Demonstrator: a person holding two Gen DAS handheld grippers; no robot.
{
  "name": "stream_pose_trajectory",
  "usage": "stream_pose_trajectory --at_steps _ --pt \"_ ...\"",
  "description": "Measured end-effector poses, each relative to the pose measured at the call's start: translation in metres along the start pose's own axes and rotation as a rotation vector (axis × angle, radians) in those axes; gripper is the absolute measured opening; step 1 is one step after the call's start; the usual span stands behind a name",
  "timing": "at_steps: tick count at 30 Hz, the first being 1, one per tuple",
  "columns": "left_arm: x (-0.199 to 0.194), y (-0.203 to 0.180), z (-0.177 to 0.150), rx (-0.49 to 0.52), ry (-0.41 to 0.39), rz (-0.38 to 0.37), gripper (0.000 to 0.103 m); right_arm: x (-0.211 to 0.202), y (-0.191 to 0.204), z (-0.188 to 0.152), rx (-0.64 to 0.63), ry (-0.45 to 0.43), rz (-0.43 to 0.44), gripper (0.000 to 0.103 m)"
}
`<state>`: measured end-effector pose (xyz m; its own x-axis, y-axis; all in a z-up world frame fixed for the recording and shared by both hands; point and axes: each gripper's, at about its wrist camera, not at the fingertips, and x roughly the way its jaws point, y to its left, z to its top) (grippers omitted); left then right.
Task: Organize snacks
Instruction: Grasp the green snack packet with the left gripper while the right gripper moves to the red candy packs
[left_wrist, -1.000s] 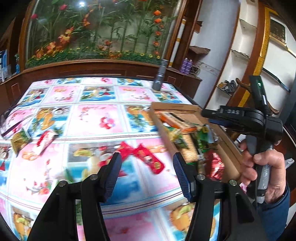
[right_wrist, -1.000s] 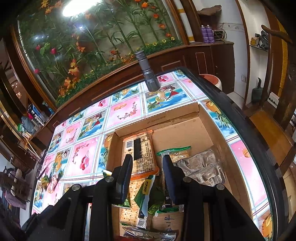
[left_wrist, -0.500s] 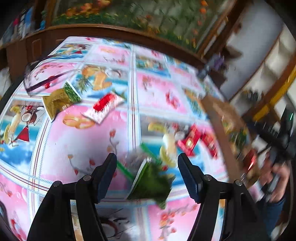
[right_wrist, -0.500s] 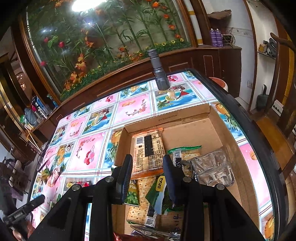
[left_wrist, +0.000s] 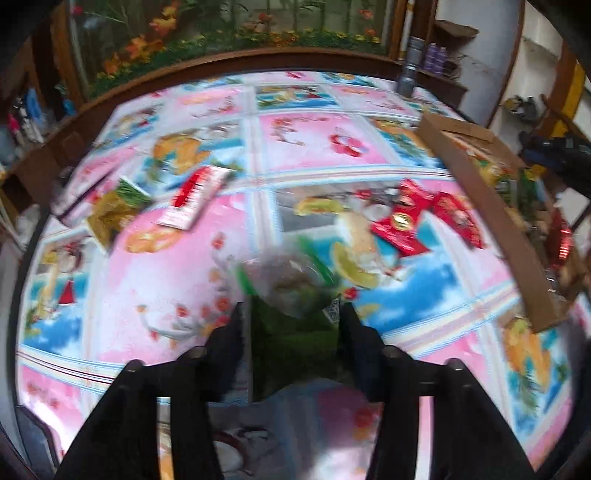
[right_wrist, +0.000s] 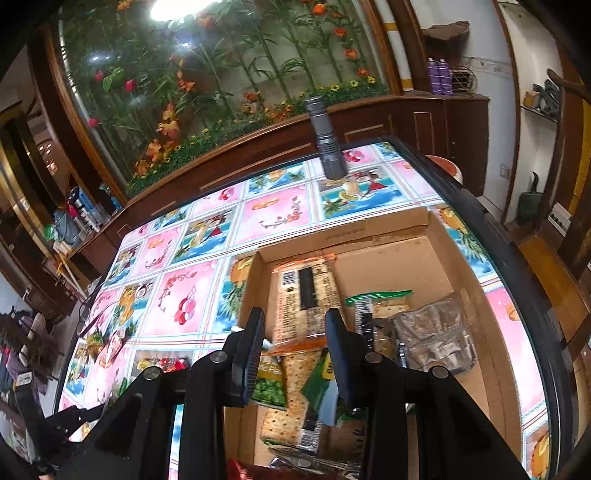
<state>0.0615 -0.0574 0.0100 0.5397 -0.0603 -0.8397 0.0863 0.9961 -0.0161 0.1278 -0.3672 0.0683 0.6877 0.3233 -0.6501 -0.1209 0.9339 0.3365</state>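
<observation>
A green snack packet (left_wrist: 291, 343) with a clear top lies on the patterned tablecloth between the fingers of my left gripper (left_wrist: 291, 314). The jaws are closing around it; a thin gap still shows at its left edge. Two red packets (left_wrist: 402, 221) lie further on, beside the cardboard box (left_wrist: 491, 229). A red-and-white packet (left_wrist: 192, 195) and a gold-green one (left_wrist: 114, 210) lie at the far left. My right gripper (right_wrist: 295, 321) hovers open and empty over the cardboard box (right_wrist: 369, 229), which holds cracker packs (right_wrist: 306, 295) and several other snacks.
A grey flashlight (right_wrist: 327, 140) stands upright on the table's far side, behind the box. A dark wooden ledge with artificial flowers (right_wrist: 221, 92) runs behind the table. The table's black edge (right_wrist: 517, 258) passes just right of the box.
My left gripper swung left from the box, dropped toward the tablecloth, and its jaws narrowed around the green packet. The right gripper stayed over the box.
</observation>
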Motion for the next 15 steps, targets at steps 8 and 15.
stream_pose_trajectory --at_steps 8,15 --pt "-0.001 0.023 0.005 -0.109 -0.03 0.059 0.038 0.02 0.075 -0.032 -0.226 0.151 0.25 0.037" --pt "-0.004 0.022 0.009 -0.116 -0.05 0.038 0.038 0.051 0.093 -0.055 -0.312 0.214 0.049 0.037"
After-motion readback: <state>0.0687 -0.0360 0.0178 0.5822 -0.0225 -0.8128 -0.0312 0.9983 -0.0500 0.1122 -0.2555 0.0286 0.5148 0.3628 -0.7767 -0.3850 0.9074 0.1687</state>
